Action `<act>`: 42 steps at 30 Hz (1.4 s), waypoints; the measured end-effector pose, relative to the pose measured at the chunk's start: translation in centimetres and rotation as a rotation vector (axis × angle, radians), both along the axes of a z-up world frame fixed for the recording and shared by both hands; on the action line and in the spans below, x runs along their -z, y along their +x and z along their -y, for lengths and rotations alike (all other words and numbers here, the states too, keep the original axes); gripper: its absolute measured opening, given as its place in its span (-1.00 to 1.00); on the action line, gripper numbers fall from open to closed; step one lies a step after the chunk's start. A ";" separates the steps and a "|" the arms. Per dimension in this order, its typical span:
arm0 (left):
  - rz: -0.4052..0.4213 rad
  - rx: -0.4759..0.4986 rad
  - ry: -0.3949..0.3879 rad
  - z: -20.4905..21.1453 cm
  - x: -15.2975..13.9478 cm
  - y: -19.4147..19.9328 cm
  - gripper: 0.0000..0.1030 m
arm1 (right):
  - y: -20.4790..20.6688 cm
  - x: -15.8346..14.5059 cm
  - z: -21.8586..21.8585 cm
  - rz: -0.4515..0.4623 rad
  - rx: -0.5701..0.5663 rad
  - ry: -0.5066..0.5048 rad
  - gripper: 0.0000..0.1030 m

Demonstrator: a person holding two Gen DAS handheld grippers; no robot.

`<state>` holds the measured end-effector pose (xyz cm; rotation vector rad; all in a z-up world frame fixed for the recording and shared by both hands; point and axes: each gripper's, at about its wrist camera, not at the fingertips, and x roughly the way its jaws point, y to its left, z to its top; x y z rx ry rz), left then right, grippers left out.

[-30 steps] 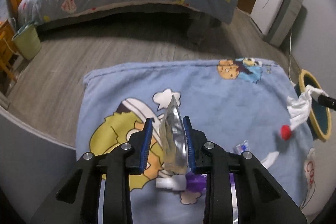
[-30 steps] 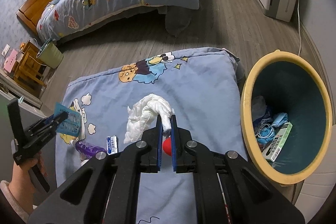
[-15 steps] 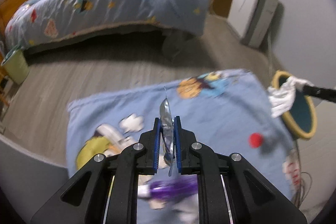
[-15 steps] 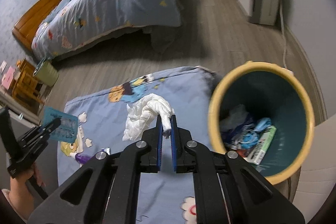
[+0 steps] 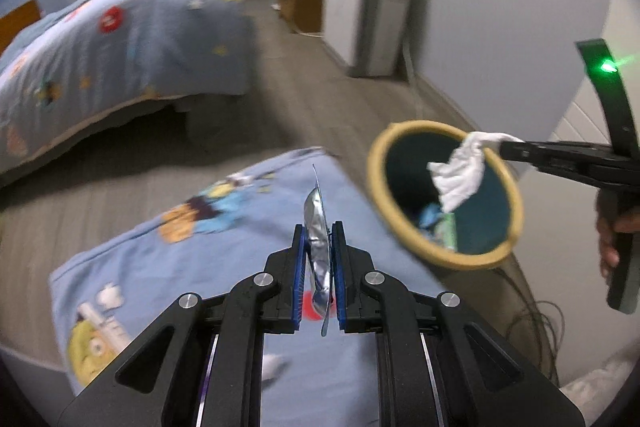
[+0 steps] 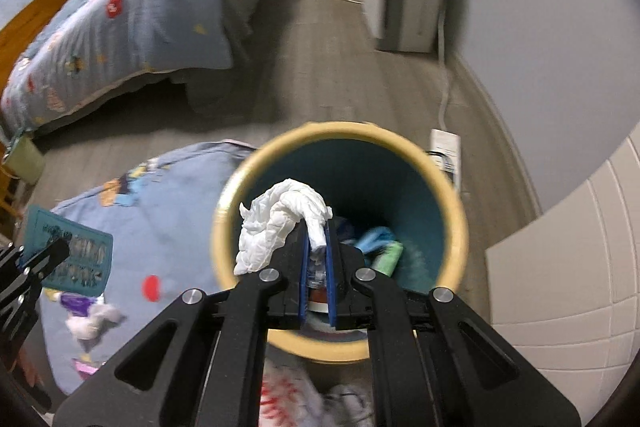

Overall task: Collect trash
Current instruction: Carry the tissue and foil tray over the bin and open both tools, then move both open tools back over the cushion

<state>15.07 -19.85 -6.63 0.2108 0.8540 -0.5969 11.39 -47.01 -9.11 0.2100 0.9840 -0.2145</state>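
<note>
The yellow-rimmed trash bin point(image 6: 456, 227) sat off to the right side a second ago, and now it lies right under the right gripper point(image 6: 318, 247), which pinches the crumpled white tissue point(image 6: 276, 223) over the bin's open mouth, so that piece looks ready to drop. The left gripper point(image 5: 319, 241) has squeezed tight on the flat foil wrapper point(image 5: 316, 223) and has lifted it off the blue cartoon blanket point(image 5: 208, 259) toward the bin. A purple wrapper point(image 6: 76, 305) and a small tissue wad point(image 6: 92, 321) lie on the blanket, so some trash is left to pick up.

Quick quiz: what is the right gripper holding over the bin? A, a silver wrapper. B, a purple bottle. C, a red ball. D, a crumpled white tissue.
D: the right gripper is shut on the white tissue, which hangs over the open bin; the silver wrapper is in the left gripper.
</note>
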 end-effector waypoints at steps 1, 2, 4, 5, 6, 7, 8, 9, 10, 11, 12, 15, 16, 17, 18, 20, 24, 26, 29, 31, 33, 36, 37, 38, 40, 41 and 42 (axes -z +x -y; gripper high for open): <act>-0.005 0.016 -0.001 1.0 0.2 -0.2 -0.74 | -0.2 0.3 0.6 -0.008 0.010 -0.011 -0.87; -0.009 0.032 0.000 1.8 0.3 -0.3 -0.74 | -0.4 0.4 1.2 -0.011 0.018 -0.022 -0.88; -0.009 0.078 0.016 4.2 1.0 -0.8 -0.74 | -0.7 0.7 1.7 -0.018 0.031 -0.042 -0.88; -0.010 0.096 0.024 5.0 1.3 -0.9 -0.74 | -0.8 0.9 2.0 -0.021 0.033 -0.051 -0.87; -0.015 0.121 0.027 6.4 1.8 -1.1 -0.74 | -0.9 0.9 1.5 -0.027 0.035 -0.068 -0.87; -0.024 0.132 0.027 7.2 2.2 -1.1 -0.74 | -0.9 1.3 1.6 -0.035 0.036 -0.079 -0.88; -0.030 0.140 0.032 7.8 2.6 -1.1 -0.74 | -0.9 1.5 1.7 -0.039 0.037 -0.083 -0.87; -0.036 0.146 0.035 8.7 3.1 -1.1 -0.74 | -0.8 1.8 1.6 -0.044 0.041 -0.082 -0.87; -0.043 0.154 0.034 9.5 3.4 -1.1 -0.73 | -0.5 2.1 1.3 -0.050 0.046 -0.078 -0.88; -0.043 0.158 0.035 10.1 3.7 -1.1 -0.73 | -0.5 2.3 1.4 -0.053 0.049 -0.076 -0.87; -0.040 0.161 0.039 10.6 4.0 -0.8 -0.73 | -0.2 2.6 1.3 -0.056 0.054 -0.074 -0.87; -0.045 0.162 0.031 12.1 4.7 -0.1 -0.73 | 0.1 3.3 1.5 -0.067 0.059 -0.063 -0.87; -0.046 0.168 0.032 12.6 4.8 -0.1 -0.73 | 0.3 3.4 1.3 -0.069 0.058 -0.061 -0.87; -0.043 0.173 0.039 13.2 4.8 -0.2 -0.73 | 0.4 3.5 1.1 -0.071 0.054 -0.062 -0.87; -0.025 0.179 0.050 13.6 4.9 -0.2 -0.73 | 0.6 3.6 1.0 -0.071 0.050 -0.068 -0.87; -0.009 0.190 0.044 13.6 4.8 -0.2 -0.45 | 0.8 3.6 1.1 -0.066 0.045 -0.074 -0.85; 0.026 0.156 0.009 13.1 4.6 -0.2 0.33 | 1.1 3.9 1.3 -0.065 0.045 -0.067 -0.77; 0.025 0.137 0.008 12.6 4.6 0.0 0.47 | 1.1 4.1 1.2 -0.067 0.045 -0.066 -0.45; 0.045 0.118 0.013 11.8 4.6 0.1 0.71 | 1.1 3.7 1.1 -0.050 0.046 -0.062 0.15; 0.056 0.097 0.023 11.0 4.6 0.4 0.84 | 1.1 3.2 1.1 -0.034 0.054 -0.058 0.52; 0.059 0.071 0.036 10.2 4.5 0.5 0.84 | 0.9 2.4 1.5 -0.018 0.078 -0.073 0.81; 0.057 0.032 0.041 8.4 4.2 0.6 0.86 | 0.6 1.3 1.8 0.002 0.100 -0.086 0.87; 0.059 0.023 0.045 7.6 4.0 0.6 0.86 | 0.5 0.9 1.7 0.007 0.105 -0.077 0.89; 0.062 0.013 0.050 7.0 3.8 0.5 0.86 | 0.5 0.6 1.5 0.013 0.107 -0.069 0.89; 0.068 -0.013 0.061 5.1 3.3 0.4 0.86 | 0.5 0.1 0.8 0.021 0.100 -0.069 0.89; 0.068 -0.025 0.061 4.3 2.9 0.3 0.86 | 0.6 -0.2 0.2 0.023 0.086 -0.073 0.89; 0.069 -0.041 0.056 3.1 2.5 0.2 0.86 | 0.7 -0.4 -0.7 0.025 0.068 -0.080 0.89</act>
